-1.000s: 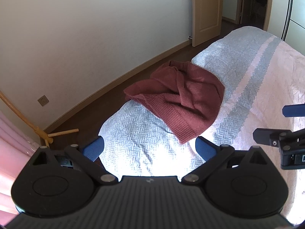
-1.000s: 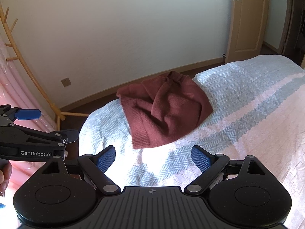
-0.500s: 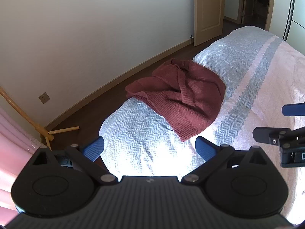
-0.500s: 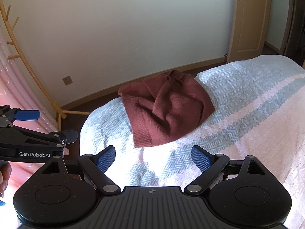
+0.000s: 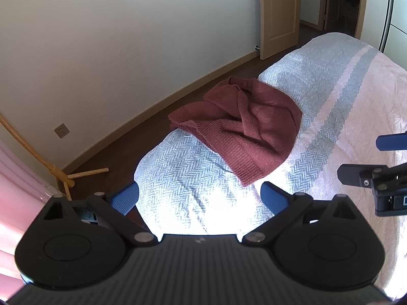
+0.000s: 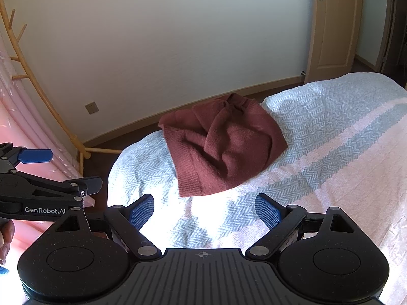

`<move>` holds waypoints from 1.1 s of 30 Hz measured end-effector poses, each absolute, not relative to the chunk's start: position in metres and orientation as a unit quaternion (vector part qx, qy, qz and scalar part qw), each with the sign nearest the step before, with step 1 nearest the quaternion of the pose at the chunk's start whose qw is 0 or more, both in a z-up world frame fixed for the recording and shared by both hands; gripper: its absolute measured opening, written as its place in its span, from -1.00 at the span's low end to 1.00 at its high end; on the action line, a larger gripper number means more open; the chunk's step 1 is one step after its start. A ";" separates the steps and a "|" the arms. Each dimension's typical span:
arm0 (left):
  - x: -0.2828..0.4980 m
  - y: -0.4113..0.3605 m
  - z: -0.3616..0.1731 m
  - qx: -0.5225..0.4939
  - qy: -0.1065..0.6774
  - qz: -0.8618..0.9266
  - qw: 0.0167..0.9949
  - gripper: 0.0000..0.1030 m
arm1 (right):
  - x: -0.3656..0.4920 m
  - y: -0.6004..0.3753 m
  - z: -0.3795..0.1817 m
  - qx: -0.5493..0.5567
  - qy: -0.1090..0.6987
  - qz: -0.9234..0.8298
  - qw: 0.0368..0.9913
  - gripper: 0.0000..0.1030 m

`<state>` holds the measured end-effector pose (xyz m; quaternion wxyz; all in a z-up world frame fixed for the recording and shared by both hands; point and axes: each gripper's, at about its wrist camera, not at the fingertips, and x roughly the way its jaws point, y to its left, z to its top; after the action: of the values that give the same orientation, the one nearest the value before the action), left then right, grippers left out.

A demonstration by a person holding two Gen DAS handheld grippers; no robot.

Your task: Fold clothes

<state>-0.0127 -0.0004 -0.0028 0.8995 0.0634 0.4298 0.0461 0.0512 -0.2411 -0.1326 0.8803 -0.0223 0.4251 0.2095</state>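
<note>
A crumpled dark red knitted sweater (image 5: 244,129) lies in a heap near the corner of the bed; it also shows in the right wrist view (image 6: 221,147). My left gripper (image 5: 199,198) is open and empty, held above the bed's near corner, short of the sweater. My right gripper (image 6: 204,209) is open and empty, also short of the sweater's ribbed hem. Each gripper appears at the edge of the other's view: the right one (image 5: 376,160) and the left one (image 6: 48,170).
The bed (image 5: 343,96) has a blue herringbone and pink striped cover. Dark wooden floor (image 5: 142,137) runs between bed and white wall. A bamboo rack (image 6: 38,89) and pink curtain stand at the left. A wooden door (image 6: 333,25) is at the back right.
Both grippers have drifted slightly; the sweater sits a little differently in each view. The sweater itself has not moved, and both grippers stay open.
</note>
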 end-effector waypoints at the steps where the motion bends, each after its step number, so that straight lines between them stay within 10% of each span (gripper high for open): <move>1: -0.013 -0.001 -0.002 0.064 0.429 0.048 0.900 0.95 | 0.051 -0.242 -0.133 -0.022 0.425 0.211 0.880 0.73; 21: -0.010 -0.013 -0.019 0.155 0.421 0.022 0.893 0.95 | 0.044 -0.280 -0.138 -0.040 0.401 0.243 0.882 0.73; 33: 0.132 0.028 -0.081 0.230 0.411 -0.122 0.873 0.95 | 0.143 -0.244 -0.175 -0.016 0.444 0.180 0.878 0.73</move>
<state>0.1322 0.0283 -0.0811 0.8734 0.2305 0.4114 -0.1219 0.1431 -0.2438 -0.1747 0.8777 -0.0164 0.4439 0.1797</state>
